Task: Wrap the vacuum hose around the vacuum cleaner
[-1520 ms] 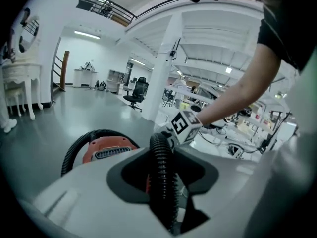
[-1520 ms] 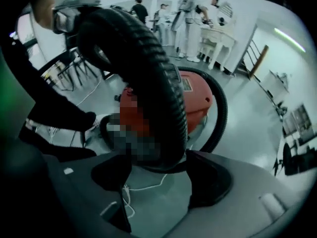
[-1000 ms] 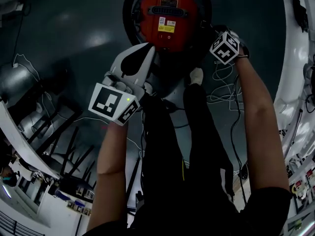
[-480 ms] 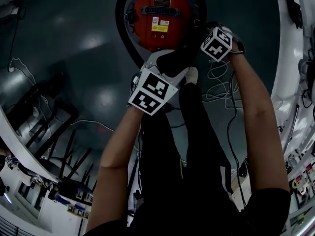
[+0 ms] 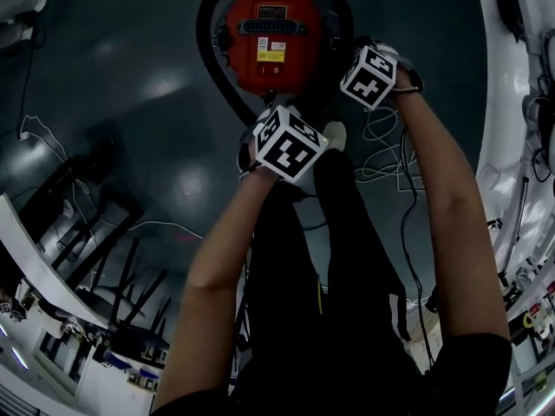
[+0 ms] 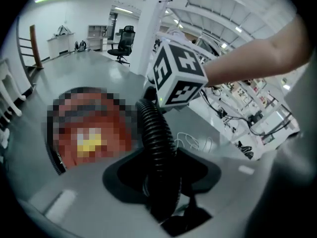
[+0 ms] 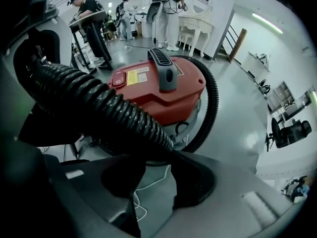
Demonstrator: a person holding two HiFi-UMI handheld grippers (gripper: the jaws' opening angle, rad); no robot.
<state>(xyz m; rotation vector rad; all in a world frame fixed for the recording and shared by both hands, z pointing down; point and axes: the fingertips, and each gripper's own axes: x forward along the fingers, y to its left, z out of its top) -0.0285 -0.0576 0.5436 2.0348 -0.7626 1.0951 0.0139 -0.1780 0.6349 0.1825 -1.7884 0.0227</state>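
The red vacuum cleaner [image 5: 273, 37] stands on the dark floor at the top of the head view, with the black ribbed hose [image 5: 208, 68] looped round its left side. My right gripper [image 7: 156, 175], at the vacuum's near right, is shut on the hose [image 7: 99, 108]; the red body [image 7: 158, 88] lies just beyond. My left gripper [image 6: 161, 175] points down beside the right gripper's marker cube [image 6: 181, 76]. Its jaws opened wide and have just been closing a little. The hose [image 6: 158, 138] runs between them, with no clear press from the pads.
White cables [image 5: 381, 146] lie on the floor right of the vacuum. The person's dark legs [image 5: 329, 258] and a white shoe [image 5: 336, 133] are directly below the grippers. Black chair frames [image 5: 104, 241] stand at left, white desks [image 5: 512, 102] at right. People [image 7: 166, 9] stand far behind the vacuum.
My left gripper has swung from the lower left up to the vacuum's near side and tipped down, its jaws now open around the hose. The right gripper has risen slightly, still gripping the hose.
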